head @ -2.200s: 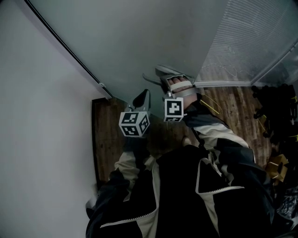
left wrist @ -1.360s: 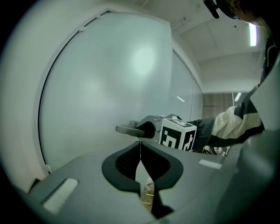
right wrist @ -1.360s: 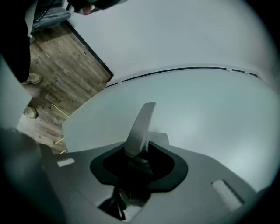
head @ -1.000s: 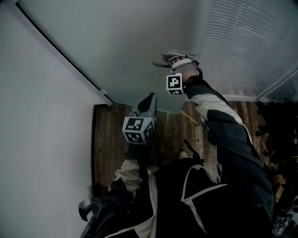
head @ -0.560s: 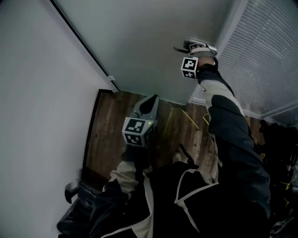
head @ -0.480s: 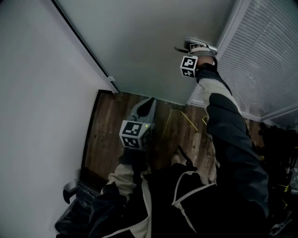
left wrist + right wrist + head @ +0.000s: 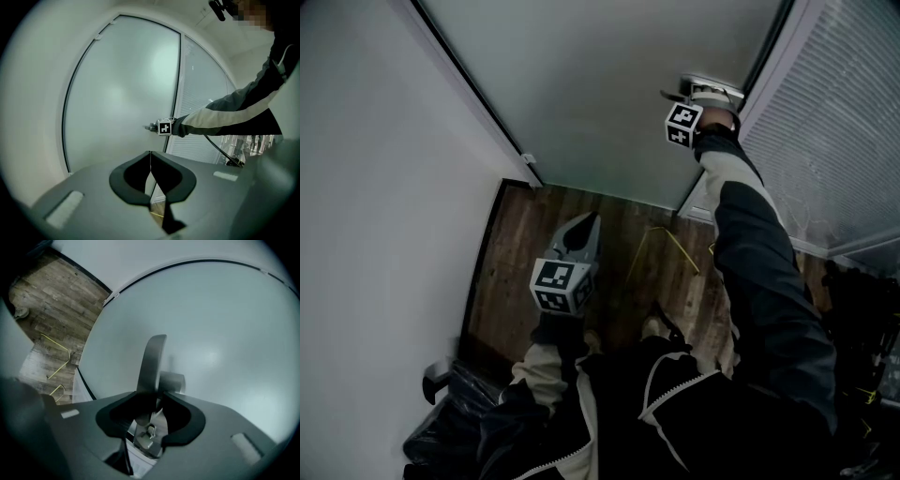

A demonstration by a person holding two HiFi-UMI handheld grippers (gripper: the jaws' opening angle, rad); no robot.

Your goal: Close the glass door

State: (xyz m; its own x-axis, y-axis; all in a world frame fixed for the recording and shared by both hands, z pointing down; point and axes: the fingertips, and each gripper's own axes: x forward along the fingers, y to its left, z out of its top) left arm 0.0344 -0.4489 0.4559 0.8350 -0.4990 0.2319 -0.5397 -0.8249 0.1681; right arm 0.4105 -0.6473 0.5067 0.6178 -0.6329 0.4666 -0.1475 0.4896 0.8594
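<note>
The frosted glass door point(image 7: 609, 84) fills the top of the head view, its right edge close to the dark frame of the panel beside it. My right gripper point(image 7: 698, 92) reaches far forward at the door's right edge and is shut on the metal lever handle point(image 7: 152, 362), which runs up between its jaws. The left gripper view shows that gripper point(image 7: 151, 126) against the glass point(image 7: 122, 93). My left gripper point(image 7: 584, 228) hangs low over the wooden floor, apart from the door. It is shut point(image 7: 150, 157), with nothing between its fingers.
A white wall point(image 7: 375, 187) runs along the left. A glass panel with blinds point(image 7: 844, 122) stands right of the door. Thin yellow wire pieces point(image 7: 661, 239) lie on the plank floor point(image 7: 525, 253). Dark clutter point(image 7: 872, 309) sits at the right, and a black object point(image 7: 441, 384) at the lower left.
My right gripper has travelled right and farther out with the handle, and the door's edge has come closer to the blinds panel. My left gripper has sunk and drawn back.
</note>
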